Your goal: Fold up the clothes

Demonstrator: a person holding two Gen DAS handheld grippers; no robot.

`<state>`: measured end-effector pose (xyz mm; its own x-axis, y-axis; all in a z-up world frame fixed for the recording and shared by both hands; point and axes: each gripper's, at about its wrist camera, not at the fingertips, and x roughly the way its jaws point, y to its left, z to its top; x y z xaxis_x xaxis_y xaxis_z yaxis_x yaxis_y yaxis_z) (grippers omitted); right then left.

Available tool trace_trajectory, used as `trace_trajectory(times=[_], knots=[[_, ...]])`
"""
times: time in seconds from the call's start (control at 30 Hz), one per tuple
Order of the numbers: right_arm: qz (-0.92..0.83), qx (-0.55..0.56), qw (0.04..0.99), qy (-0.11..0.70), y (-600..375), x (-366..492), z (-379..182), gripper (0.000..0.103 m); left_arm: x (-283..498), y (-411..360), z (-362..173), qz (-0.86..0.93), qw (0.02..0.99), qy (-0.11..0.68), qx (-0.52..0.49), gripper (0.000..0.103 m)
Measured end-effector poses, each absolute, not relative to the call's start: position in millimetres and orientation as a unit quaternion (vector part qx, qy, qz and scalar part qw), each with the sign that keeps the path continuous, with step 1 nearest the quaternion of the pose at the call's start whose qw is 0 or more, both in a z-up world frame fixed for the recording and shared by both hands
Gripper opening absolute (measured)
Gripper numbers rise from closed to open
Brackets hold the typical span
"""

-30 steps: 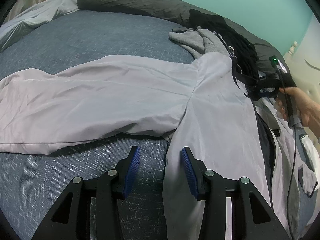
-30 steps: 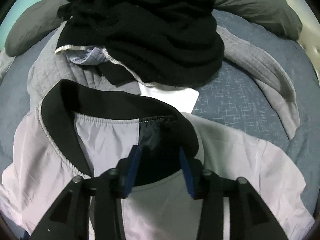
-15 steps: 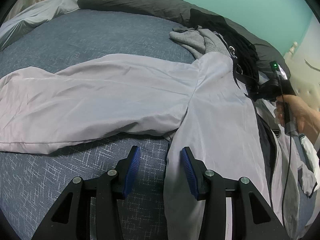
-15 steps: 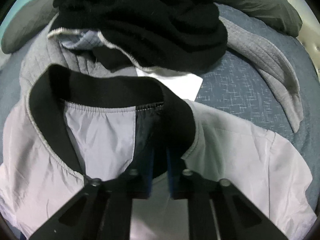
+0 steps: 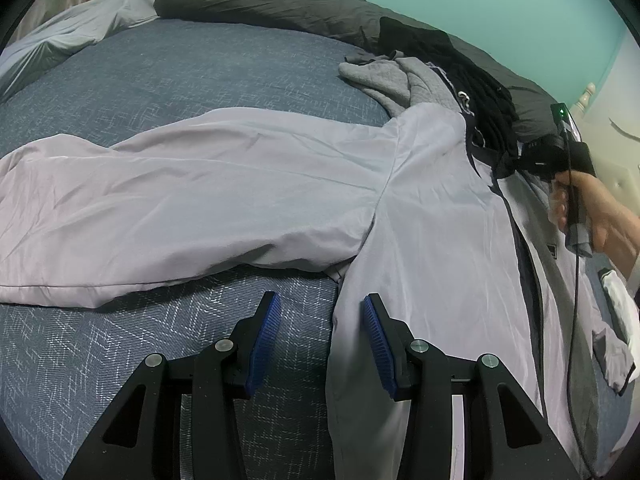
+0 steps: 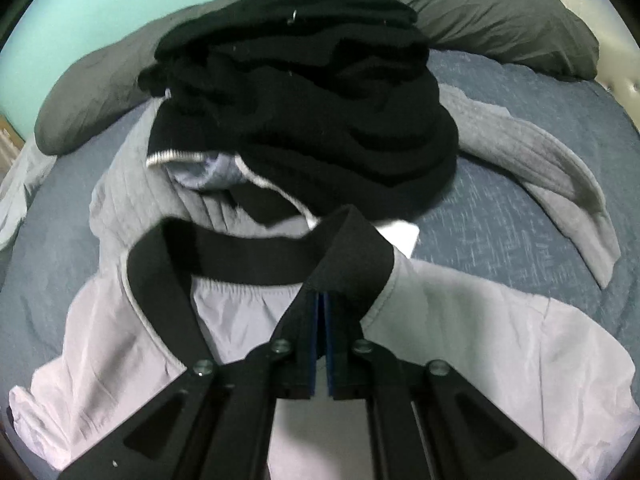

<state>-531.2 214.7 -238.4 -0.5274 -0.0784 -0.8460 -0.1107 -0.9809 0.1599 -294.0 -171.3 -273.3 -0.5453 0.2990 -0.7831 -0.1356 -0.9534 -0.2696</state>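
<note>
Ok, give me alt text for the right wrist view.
The right gripper is shut on the jacket's black collar, lifting it off the bed. Behind lies a pile of black clothes on a grey garment.

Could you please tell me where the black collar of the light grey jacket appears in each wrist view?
Left wrist: black collar at right of centre, a thin dark strip beside the right gripper.
Right wrist: collar at centre, pinched by the right gripper.
Shared landmark: black clothes pile.
</note>
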Motion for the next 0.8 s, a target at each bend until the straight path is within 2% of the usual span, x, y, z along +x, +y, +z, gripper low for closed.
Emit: trace_trajectory(times=[0.27, 0.3, 0.37, 0.47, 0.5, 0.67, 0.8], knots=[[0.86, -0.486, -0.035, 0.153, 206, -529, -265, 0.003, -295, -170, -273, 0.874, 0.125, -0.087, -0.462, 0.047], [0.86, -0.485, -0.043, 0.155, 206, -528, -265, 0.006, -295, -170, -273, 0.874, 0.125, -0.087, -0.462, 0.047], [0.859, -0.483, -0.059, 0.157, 205, -527, -263, 0.006, -294, -169, -274, 0.874, 0.125, -0.086, -0.462, 0.047], [0.865, -0.473, -0.076, 0.147, 200, -522, -252, 0.006, -294, -168, -274, 0.874, 0.126, -0.086, -0.462, 0.047], [0.869, -0.467, -0.086, 0.141, 197, -520, -247, 0.011, -294, -168, -274, 0.874, 0.126, -0.086, -0.462, 0.047], [0.877, -0.452, -0.128, 0.101, 186, -497, -229, 0.014, -294, -168, -273, 0.874, 0.126, -0.087, -0.462, 0.047], [0.858, -0.482, -0.142, 0.102, 186, -452, -241, 0.014, -294, -168, -271, 0.875, 0.127, -0.088, -0.459, 0.047]])
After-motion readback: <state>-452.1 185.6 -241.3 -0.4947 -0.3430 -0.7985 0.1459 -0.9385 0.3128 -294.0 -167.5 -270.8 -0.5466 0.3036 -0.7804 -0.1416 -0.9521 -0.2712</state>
